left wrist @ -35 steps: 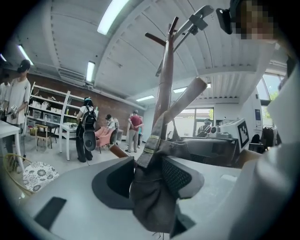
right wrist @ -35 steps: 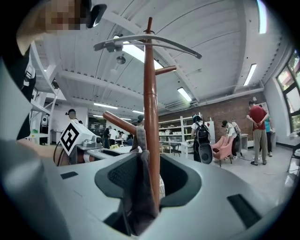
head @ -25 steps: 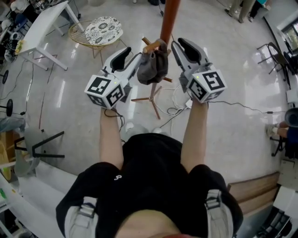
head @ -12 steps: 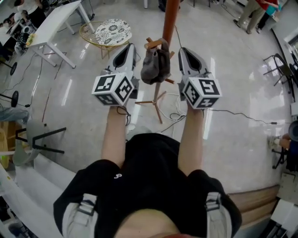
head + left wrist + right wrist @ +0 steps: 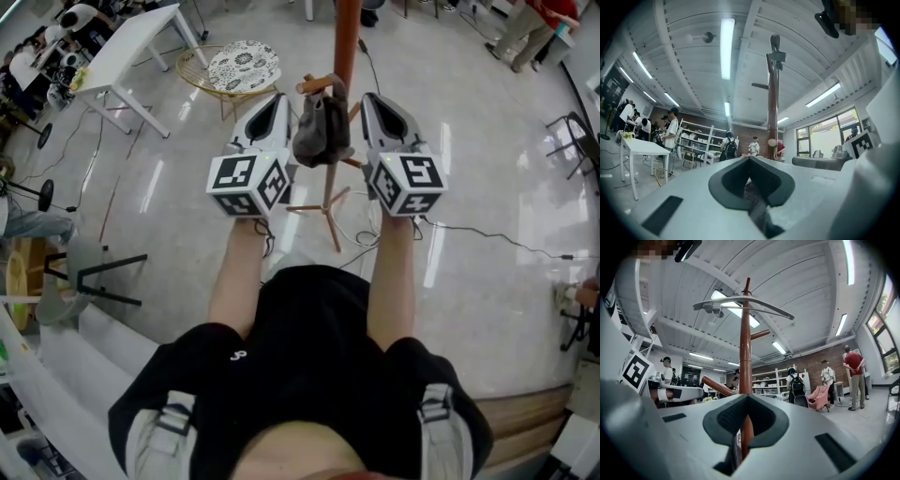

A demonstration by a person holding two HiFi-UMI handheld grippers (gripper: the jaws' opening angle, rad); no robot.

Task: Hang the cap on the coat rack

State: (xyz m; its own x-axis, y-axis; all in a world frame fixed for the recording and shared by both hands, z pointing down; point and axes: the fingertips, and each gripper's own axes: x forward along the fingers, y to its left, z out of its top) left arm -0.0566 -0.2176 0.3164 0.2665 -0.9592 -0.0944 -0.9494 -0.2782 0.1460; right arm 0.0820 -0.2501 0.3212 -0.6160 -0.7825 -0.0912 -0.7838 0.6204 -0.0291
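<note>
A dark grey cap [image 5: 322,131] hangs on a wooden peg [image 5: 314,86] of the coat rack, whose red-brown pole [image 5: 345,33] rises just behind it. My left gripper [image 5: 278,97] is close on the cap's left and my right gripper [image 5: 369,97] close on its right. Neither touches the cap. Both are shut with nothing between the jaws. In the left gripper view the closed tips [image 5: 750,157] point up at the pole [image 5: 773,103]. The right gripper view shows closed tips [image 5: 747,396] in front of the pole [image 5: 745,333] and a peg [image 5: 717,385].
The rack's wooden feet [image 5: 323,206] spread on the glossy floor below the cap, with cables [image 5: 469,234] trailing right. A white table [image 5: 131,56] and a round patterned stool [image 5: 244,66] stand at the back left. A chair [image 5: 84,281] is at left. People stand in the distance.
Both grippers have let go of the cap, shut their jaws and straightened to either side of it. The cap stays hanging on the peg.
</note>
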